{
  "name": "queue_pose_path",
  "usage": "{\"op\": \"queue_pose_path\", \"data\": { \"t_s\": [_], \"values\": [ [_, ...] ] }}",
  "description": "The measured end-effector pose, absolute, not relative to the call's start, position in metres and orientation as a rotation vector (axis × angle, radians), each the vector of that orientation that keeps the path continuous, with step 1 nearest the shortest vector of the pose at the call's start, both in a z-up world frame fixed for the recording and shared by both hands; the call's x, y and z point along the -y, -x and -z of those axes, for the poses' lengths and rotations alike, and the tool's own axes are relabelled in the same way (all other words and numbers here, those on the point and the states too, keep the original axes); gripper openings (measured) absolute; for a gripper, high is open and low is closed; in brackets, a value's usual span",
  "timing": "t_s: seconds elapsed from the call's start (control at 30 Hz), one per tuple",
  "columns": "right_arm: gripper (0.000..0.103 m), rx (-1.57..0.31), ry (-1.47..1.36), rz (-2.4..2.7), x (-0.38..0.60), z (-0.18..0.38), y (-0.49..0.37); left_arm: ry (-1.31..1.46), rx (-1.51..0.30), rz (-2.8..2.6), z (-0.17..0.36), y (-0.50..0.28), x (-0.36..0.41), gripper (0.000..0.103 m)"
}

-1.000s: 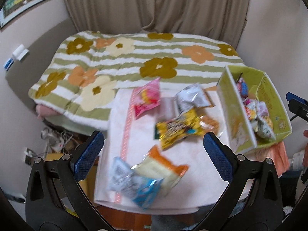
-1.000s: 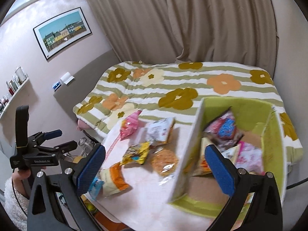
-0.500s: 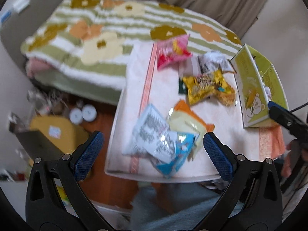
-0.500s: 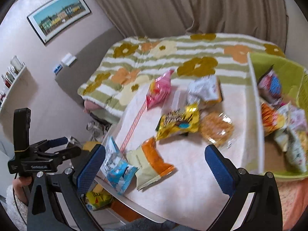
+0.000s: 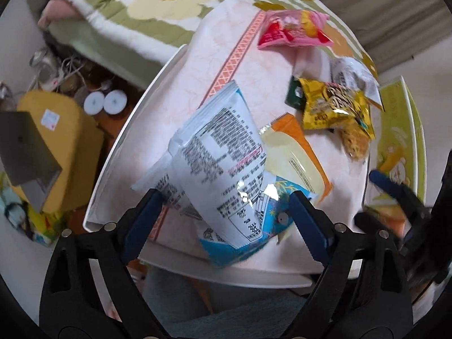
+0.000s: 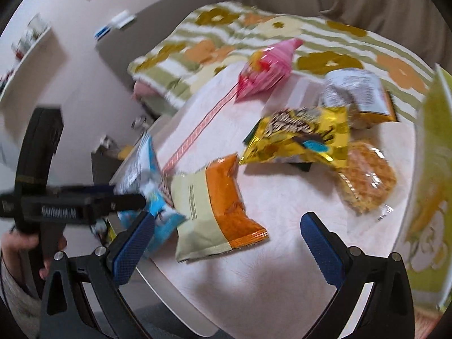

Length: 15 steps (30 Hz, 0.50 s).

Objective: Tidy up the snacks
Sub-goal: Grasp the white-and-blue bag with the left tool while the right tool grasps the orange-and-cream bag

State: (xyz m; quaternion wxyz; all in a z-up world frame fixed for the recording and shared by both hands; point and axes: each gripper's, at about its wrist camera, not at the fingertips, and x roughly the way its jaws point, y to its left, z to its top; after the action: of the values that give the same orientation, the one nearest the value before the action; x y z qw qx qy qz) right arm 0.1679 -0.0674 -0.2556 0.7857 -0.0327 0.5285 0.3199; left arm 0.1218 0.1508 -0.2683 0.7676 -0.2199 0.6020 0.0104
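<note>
Having swung down from a wide view, the left gripper (image 5: 223,220) now straddles the blue-and-white snack packet (image 5: 217,163) on the desk (image 5: 254,65), fingers open, while the right gripper (image 6: 226,243) hovers open-fingered nearby.

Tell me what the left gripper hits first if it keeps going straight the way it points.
Most likely the white and blue snack bag: it lies directly between the open fingers of the left gripper, atop the table. Depth is unclear.
</note>
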Motion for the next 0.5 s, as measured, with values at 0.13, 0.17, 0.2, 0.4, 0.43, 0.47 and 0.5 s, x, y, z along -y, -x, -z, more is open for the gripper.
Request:
{"op": "queue_pose_path", "data": {
  "t_s": [0.13, 0.17, 0.2, 0.4, 0.43, 0.47, 0.5],
  "values": [
    [0.103, -1.143, 0.165, -0.753, 0.054, 0.269, -0.161, 0.518, -1.303, -0.053, 0.274, -0.128, -0.154, 0.089],
    [0.103, -1.145, 0.185, -0.763, 0.051, 0.272, -0.16, 0.53, -1.304, -0.057, 0.276, -0.129, -0.155, 0.088],
    [0.103, -1.15, 0.198, -0.771, 0.049, 0.275, -0.159, 0.542, -1.303, -0.06, 0.277, -0.13, -0.156, 0.086],
    [0.103, -1.17, 0.218, -0.811, 0.038, 0.287, -0.159, 0.628, -1.331, -0.048, 0.292, -0.135, -0.161, 0.085],
    [0.103, -1.173, 0.221, -0.813, 0.037, 0.288, -0.16, 0.645, -1.349, -0.042, 0.298, -0.135, -0.16, 0.084],
    [0.103, -1.175, 0.225, -0.815, 0.036, 0.29, -0.16, 0.659, -1.371, -0.041, 0.305, -0.136, -0.159, 0.08],
    [0.103, -1.177, 0.23, -0.817, 0.035, 0.291, -0.161, 0.674, -1.377, -0.041, 0.31, -0.135, -0.158, 0.079]
  ]
}}
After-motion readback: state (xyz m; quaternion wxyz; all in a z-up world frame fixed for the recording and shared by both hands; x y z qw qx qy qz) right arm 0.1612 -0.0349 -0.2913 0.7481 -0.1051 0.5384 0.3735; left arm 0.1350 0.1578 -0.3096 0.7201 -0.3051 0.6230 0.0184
